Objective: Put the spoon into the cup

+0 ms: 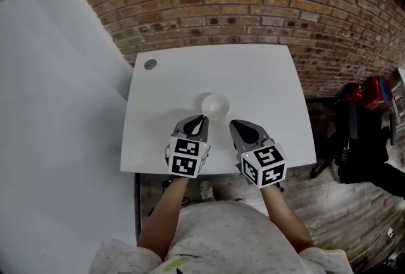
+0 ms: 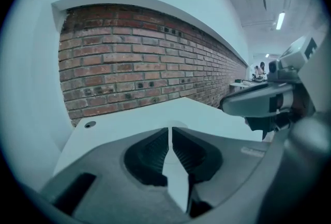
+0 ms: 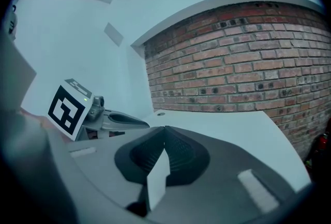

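Note:
A white cup [image 1: 215, 105] stands on the white table [image 1: 253, 83], near the middle. My left gripper [image 1: 202, 119] is just in front of and left of the cup, its jaws closed together with nothing between them. My right gripper [image 1: 233, 123] hovers in front of and right of the cup, also shut and empty. In the left gripper view the closed jaws [image 2: 169, 130] point over the tabletop, with the right gripper [image 2: 269, 101] beside them. The right gripper view shows its own closed jaws [image 3: 165, 128] and the left gripper [image 3: 116, 118]. No spoon shows in any view.
A round cable hole [image 1: 150, 64] sits at the table's far left corner. A brick wall [image 1: 253, 0] runs behind the table. A black and red bag [image 1: 364, 114] lies on the wooden floor to the right. The table's front edge is right under the grippers.

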### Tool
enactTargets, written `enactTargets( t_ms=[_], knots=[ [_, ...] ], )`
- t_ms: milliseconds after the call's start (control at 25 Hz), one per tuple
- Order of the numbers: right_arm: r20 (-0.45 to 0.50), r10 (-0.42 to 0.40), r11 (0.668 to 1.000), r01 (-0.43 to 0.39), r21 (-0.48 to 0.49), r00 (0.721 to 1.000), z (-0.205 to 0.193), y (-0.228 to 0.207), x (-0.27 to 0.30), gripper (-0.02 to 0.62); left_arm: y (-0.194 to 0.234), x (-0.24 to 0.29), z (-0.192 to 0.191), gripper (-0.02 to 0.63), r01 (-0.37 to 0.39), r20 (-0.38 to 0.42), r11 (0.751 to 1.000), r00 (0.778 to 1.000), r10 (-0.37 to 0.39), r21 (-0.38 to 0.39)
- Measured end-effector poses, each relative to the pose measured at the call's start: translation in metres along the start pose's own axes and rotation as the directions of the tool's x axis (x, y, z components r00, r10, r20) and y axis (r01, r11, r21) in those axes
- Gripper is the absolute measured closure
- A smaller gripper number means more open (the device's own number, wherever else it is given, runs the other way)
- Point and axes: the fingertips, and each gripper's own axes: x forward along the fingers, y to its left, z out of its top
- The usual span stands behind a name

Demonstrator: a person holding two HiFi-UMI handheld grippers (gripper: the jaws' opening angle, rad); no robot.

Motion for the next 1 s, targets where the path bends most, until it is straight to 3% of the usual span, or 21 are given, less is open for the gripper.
enactTargets(
  t_ms=[440,1000],
  knots=[
    [0.042,0.043,0.998,-0.041,-0.043,0.998,0.019,0.011,-0.016,0.588,0.0,-0.044,0.03,0.606,-0.041,0.162,0.994,0.985,0.057,-0.1],
    [0.067,0.085,0.994,-0.08,-0.068,0.994,0.024,0.021,-0.029,0.588,-0.008,-0.063,0.02,0.606,-0.072,0.168,0.989,0.981,0.093,-0.128]
  ],
)
